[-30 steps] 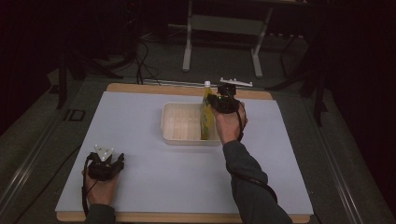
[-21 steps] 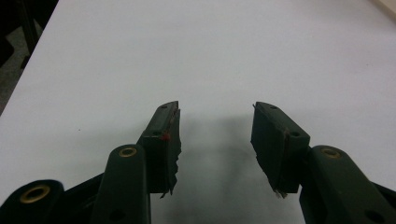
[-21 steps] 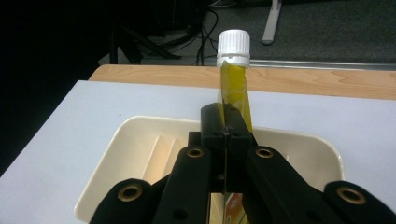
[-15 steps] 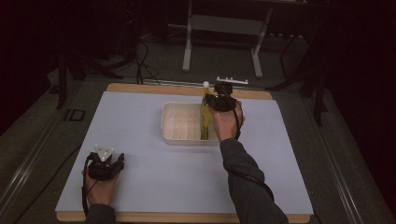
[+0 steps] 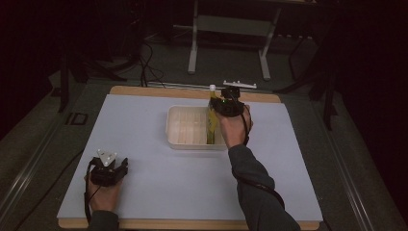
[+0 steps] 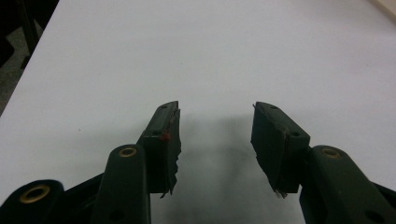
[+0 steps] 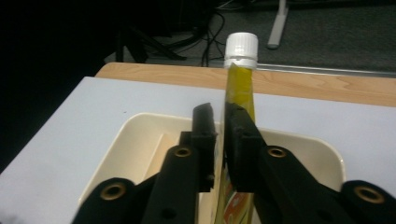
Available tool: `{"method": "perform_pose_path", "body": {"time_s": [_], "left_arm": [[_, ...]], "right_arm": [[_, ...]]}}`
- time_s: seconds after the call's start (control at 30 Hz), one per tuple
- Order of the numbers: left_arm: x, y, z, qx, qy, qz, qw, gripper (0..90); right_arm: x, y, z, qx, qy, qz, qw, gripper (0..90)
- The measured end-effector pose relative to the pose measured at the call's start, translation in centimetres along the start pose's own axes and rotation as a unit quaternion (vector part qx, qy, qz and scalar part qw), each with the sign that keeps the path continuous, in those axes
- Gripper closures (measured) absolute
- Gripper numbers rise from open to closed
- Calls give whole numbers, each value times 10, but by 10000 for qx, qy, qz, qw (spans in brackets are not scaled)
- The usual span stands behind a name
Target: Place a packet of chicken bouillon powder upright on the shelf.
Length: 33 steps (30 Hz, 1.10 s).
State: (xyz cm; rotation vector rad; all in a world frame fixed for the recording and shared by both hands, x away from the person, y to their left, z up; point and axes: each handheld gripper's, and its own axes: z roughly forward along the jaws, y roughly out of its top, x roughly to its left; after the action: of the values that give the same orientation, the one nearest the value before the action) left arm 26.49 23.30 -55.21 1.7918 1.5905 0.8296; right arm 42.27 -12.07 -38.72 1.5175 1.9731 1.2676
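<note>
The left tongs point(image 5: 109, 168) are resting near the front left corner of the table point(image 5: 144, 192), held in the left hand point(image 5: 103, 195). In the left gripper view, the left tongs point(image 6: 215, 135) are standing wide open, with nothing between the pads and nothing touching them; bare white tabletop is lying beneath and ahead.

Farther back, right of the middle, the right hand point(image 5: 232, 129) is holding the right tongs point(image 5: 222, 107) over the right end of a cream tub point(image 5: 185, 126). In the right gripper view, the right tongs point(image 7: 219, 116) are showing only a narrow gap, and their jaws have just been opening a little. A flat yellow pouch point(image 7: 237, 95) is passing through that gap. It is lying against the right pad, while a thin slit is showing beside the left pad, so a firm squeeze cannot be told from the pictures.

The pouch point(image 5: 211, 122) is standing upright at the right end of the tub, its bottom down inside. Its long axis is running up and down, with the white cap point(image 7: 241, 49) pointing up, above the jaw tips. In the high view the cap point(image 5: 212, 87) is leaning slightly toward the table's far wooden edge point(image 5: 159, 91).
</note>
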Motion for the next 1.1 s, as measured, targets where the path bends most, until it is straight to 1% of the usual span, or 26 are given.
{"method": "perform_pose_path", "body": {"time_s": [0.07,0.2,0.33,0.53,0.67,0.83,1.03,1.1], "left_arm": [[0,0,0,-18,0,-19,10000,518],[0,0,0,-21,10,-14,10000,518],[0,0,0,-29,10,-18,10000,518],[0,0,0,-55,9,-18,10000,518],[0,0,0,-51,3,-31,10000,517],[0,0,-1,-62,3,-26,10000,516],[0,0,-1,-69,25,-27,10000,510],[0,0,-1,-74,43,-42,10000,507]], "right_arm": [[1,0,-3,-24,60,-64,10000,753],[4,0,-12,-120,155,-266,9995,690],[4,-2,-23,-201,240,-425,9986,666],[5,-4,-41,-354,359,-647,9966,658],[7,-7,-54,-436,430,-846,9945,659],[12,-12,-66,-443,578,-1052,9918,657],[20,-25,-79,-370,822,-1349,9868,656],[23,-34,-81,-301,906,-1460,9847,655]]}}
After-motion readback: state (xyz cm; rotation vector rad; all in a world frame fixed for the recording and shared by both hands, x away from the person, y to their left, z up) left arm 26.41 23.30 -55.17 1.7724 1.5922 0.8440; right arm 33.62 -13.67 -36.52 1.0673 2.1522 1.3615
